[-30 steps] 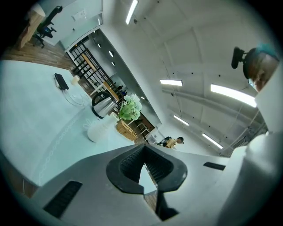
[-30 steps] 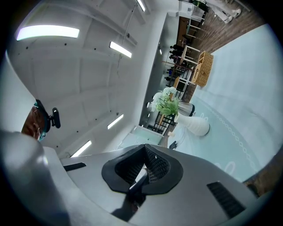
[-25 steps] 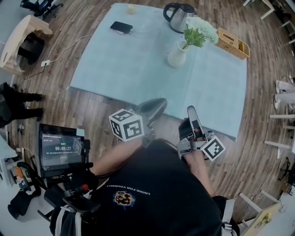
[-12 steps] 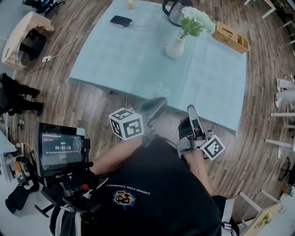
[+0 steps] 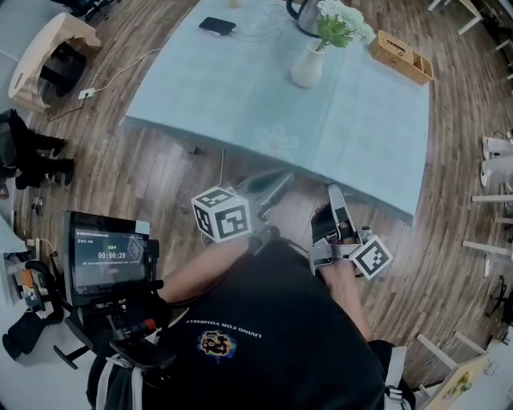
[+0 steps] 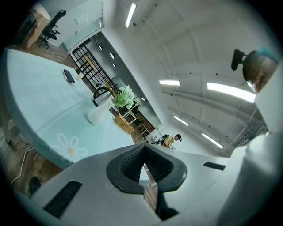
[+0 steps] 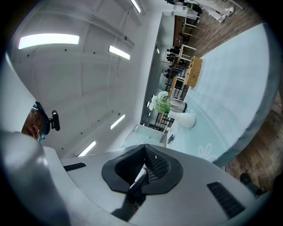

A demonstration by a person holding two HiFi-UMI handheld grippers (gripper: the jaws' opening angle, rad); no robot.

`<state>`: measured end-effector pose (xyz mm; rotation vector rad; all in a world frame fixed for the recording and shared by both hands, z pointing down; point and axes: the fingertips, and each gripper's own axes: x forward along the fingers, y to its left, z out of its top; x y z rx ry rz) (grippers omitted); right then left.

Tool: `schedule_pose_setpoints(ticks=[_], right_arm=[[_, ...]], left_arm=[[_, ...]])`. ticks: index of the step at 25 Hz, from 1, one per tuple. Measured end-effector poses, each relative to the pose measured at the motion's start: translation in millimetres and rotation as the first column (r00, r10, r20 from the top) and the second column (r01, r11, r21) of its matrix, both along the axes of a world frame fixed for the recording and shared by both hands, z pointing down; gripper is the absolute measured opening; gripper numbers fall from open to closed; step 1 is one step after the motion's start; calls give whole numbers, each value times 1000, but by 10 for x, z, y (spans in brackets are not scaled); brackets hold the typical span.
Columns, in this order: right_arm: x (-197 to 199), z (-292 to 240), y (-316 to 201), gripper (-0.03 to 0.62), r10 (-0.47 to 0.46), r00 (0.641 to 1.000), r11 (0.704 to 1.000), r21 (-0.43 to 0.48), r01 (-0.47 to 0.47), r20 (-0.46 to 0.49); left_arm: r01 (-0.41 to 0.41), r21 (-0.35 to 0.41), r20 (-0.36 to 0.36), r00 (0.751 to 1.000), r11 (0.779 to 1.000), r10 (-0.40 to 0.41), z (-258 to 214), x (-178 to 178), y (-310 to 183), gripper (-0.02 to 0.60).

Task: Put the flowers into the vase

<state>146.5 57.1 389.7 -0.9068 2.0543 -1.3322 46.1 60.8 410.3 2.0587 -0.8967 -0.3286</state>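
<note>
A white vase (image 5: 308, 66) holding green-and-white flowers (image 5: 337, 24) stands upright at the far side of the pale blue table (image 5: 240, 104). Both grippers are held close to my body, well short of the table's near edge. My left gripper (image 5: 279, 179) is shut with nothing between its jaws, and my right gripper (image 5: 334, 192) is shut and empty too. In the left gripper view the vase (image 6: 98, 114) and flowers (image 6: 124, 96) are far off beyond the shut left gripper (image 6: 143, 149). The right gripper view shows the vase (image 7: 185, 120) and flowers (image 7: 160, 103) past the shut right gripper (image 7: 144, 148).
A kettle (image 5: 300, 8), a dark phone (image 5: 217, 26) and a wicker box (image 5: 401, 56) are at the table's far side. A screen on a stand (image 5: 111, 256) is at my left, white chairs (image 5: 493, 172) at the right. Wooden floor lies between me and the table.
The table with the vase has slid farther up and away in the head view. Both grippers stay shut and keep their place near my body.
</note>
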Motion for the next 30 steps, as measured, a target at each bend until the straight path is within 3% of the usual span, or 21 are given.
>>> schedule_pose_setpoints(ticks=[9,19,30], right_arm=[[235,59,778,20,-8,1000,1000,17,8,13],[234,96,1177,20,-9,999,1000,11,8,32],[230,76,1234,18,-16,1000,1000,20,16,15]], left_arm=[[15,10,-8,1000,1000,-15,72,233,796,8],[18,4,-15,1000,1000,-18,108,244,1200,8],[10,1,-20,1000,1000,-10,113,267,1244,8]])
